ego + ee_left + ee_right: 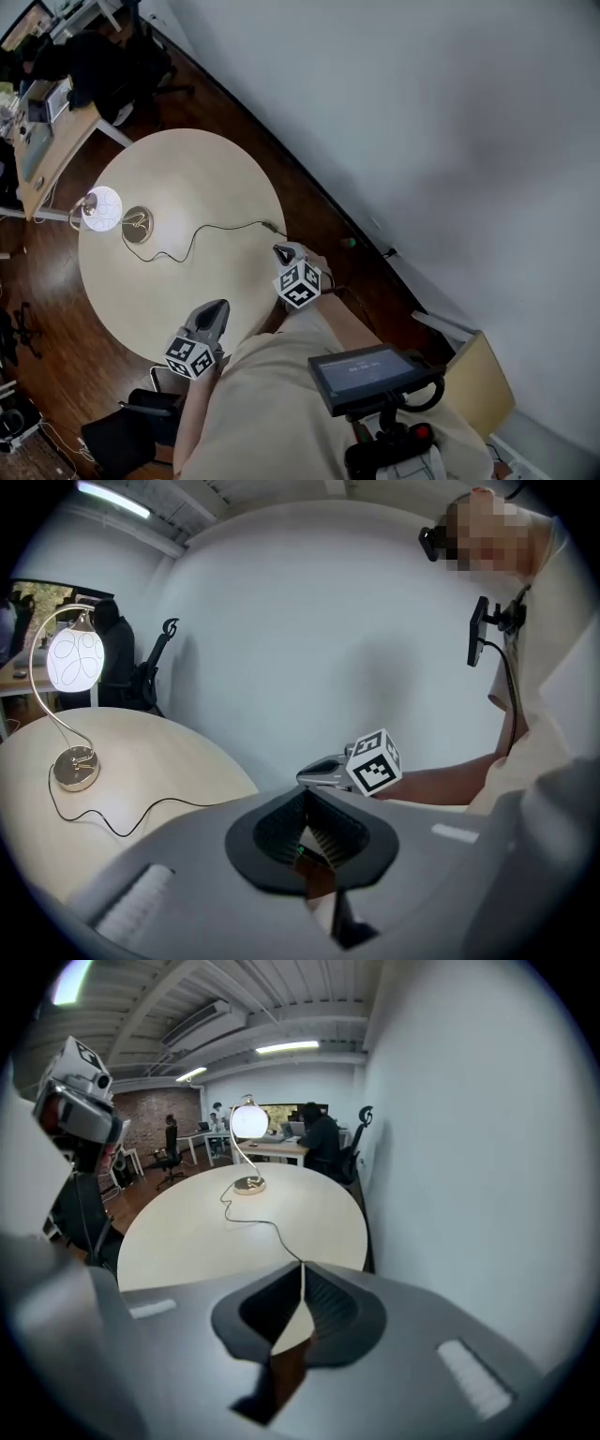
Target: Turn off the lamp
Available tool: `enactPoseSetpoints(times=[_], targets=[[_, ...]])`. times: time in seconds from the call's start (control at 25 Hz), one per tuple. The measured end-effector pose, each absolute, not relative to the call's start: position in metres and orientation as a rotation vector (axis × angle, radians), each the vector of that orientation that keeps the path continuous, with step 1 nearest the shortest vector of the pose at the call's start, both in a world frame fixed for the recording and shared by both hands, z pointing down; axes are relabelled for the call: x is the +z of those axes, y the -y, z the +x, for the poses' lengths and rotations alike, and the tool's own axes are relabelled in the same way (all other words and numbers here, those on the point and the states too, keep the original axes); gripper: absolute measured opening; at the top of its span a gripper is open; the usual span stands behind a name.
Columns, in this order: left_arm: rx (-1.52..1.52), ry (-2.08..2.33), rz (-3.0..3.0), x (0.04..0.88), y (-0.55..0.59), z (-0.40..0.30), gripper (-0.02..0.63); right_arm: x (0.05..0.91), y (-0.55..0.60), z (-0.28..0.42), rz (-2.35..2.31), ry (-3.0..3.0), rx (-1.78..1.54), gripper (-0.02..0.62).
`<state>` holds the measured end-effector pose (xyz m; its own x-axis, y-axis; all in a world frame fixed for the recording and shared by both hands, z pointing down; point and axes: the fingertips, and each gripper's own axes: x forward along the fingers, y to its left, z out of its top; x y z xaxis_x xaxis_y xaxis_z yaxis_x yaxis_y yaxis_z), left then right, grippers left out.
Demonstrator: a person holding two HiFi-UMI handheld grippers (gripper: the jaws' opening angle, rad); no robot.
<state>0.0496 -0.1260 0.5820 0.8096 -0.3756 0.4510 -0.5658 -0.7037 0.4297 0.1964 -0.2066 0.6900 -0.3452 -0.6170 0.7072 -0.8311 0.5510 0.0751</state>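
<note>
A lamp with a lit white globe (101,208) and a round brass base (137,225) stands at the left of a round pale wooden table (216,178). Its thin black cord (202,230) runs across the top toward the near right edge. My right gripper (279,250) hovers over that edge near the cord's end, jaws shut and empty. In the right gripper view the cord (267,1227) leads from the closed jaws (301,1267) to the lamp (249,1121). My left gripper (220,306), over the table's near edge, also looks shut and empty, its jaws (307,792) far from the lamp (75,658).
A white wall (422,122) runs close along the table's right side. A desk (47,131) and office chairs stand beyond the table at the upper left. A dark chair (122,431) sits below the table's near edge. A small screen (370,370) hangs on the person's chest.
</note>
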Motion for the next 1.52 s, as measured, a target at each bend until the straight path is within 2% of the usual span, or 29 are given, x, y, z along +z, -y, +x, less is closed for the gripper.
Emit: enactPoseSetpoints(times=[0.4,0.56,0.92,1.52], targets=[[0.469,0.737,2.376,0.592,0.142,0.061,0.000,0.732,0.241,0.204,1.048,2.054,0.430,0.016],[0.488,0.780,2.341,0.597,0.149,0.053,0.000,0.750,0.245,0.203,1.018,2.061,0.464,0.054],[0.493,0.903,2.285,0.592,0.152,0.034,0.000,0.798,0.252,0.208,0.947,2.027,0.523,0.095],[0.466,1.006,2.158,0.601,0.143,0.021,0.000,0.865,0.286,0.203,0.945,1.969,0.656,0.104]])
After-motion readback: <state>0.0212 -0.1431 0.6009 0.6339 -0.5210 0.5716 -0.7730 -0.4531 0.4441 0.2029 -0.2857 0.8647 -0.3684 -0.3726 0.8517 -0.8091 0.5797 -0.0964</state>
